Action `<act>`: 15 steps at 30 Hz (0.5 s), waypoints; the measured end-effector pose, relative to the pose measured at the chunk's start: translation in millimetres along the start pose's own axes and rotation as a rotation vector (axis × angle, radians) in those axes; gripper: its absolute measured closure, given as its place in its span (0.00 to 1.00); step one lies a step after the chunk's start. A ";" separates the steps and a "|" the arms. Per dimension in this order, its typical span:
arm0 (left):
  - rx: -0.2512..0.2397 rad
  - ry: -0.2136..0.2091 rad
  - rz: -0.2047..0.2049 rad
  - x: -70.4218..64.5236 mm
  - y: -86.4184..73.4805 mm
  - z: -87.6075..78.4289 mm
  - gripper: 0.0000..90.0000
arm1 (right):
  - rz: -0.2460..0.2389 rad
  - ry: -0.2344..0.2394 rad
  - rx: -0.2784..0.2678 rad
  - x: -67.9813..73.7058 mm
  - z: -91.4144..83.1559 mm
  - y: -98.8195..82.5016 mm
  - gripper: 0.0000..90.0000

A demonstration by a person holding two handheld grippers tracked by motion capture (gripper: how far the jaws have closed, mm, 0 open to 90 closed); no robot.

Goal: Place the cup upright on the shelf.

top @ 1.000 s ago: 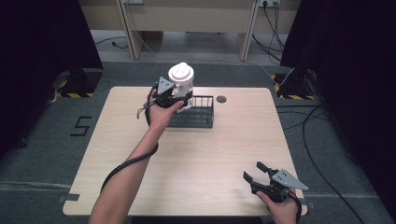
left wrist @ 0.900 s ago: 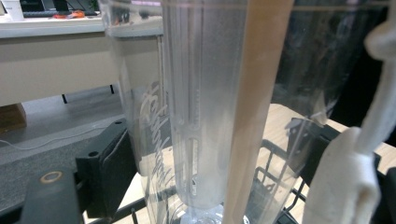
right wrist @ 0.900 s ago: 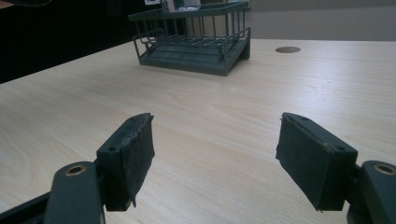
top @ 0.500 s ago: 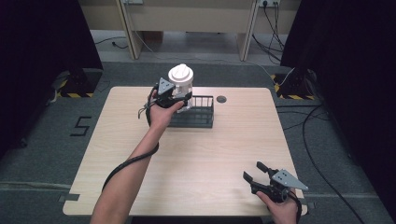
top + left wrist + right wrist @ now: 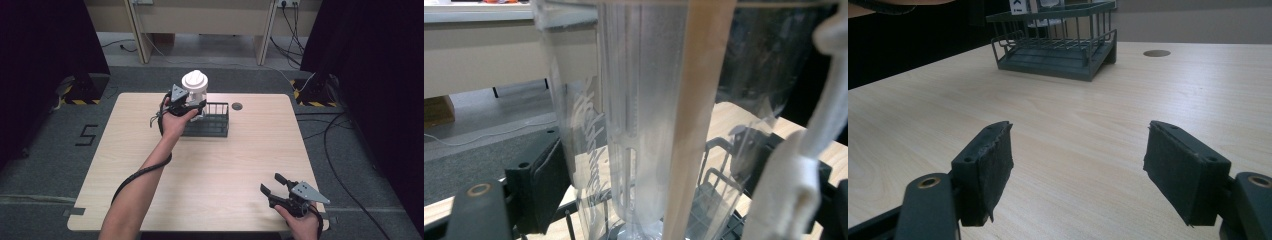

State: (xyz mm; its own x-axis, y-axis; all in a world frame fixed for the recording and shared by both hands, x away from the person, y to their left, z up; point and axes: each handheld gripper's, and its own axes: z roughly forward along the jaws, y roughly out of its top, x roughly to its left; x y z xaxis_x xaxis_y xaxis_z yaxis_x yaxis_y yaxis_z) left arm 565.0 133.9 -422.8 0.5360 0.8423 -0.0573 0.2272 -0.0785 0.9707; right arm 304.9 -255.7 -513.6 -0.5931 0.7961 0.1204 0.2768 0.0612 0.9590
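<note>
clear jug [image 5: 195,92] clamped by left gripper [image 5: 192,107] | right gripper [image 5: 272,185] fingers wide apart

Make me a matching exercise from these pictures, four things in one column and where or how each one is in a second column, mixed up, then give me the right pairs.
Column one:
1. clear jug with a white lid
2. dark wire basket
3. right gripper
4. round hole in the tabletop

Column two:
A. jaws wide apart, nothing between them, near the table's front right corner
B. stands on the far part of the table, its right part bare
C. gripped by the left gripper at the basket's left end
D. just right of the basket, near the far edge

Pairs: 1-C, 2-B, 3-A, 4-D
</note>
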 end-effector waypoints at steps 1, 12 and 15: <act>0.000 0.001 -0.004 0.1 -0.6 0.4 0.19 | 0.001 0.000 0.000 0.0 0.0 0.0 0.31; 0.016 0.003 -0.010 0.6 -4.2 2.8 0.19 | 0.002 0.001 0.000 0.0 0.1 0.0 0.31; 0.020 0.005 -0.012 0.3 -6.5 3.4 0.19 | 0.002 0.001 0.000 0.0 0.1 0.0 0.31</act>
State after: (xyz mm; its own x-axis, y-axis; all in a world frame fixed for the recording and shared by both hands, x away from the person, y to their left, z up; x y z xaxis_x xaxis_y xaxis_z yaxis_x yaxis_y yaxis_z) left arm 566.5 132.8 -429.9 0.5293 0.8457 -0.0680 0.2499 -0.0787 0.9651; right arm 305.0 -255.6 -513.6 -0.5934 0.7955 0.1226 0.2778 0.0595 0.9588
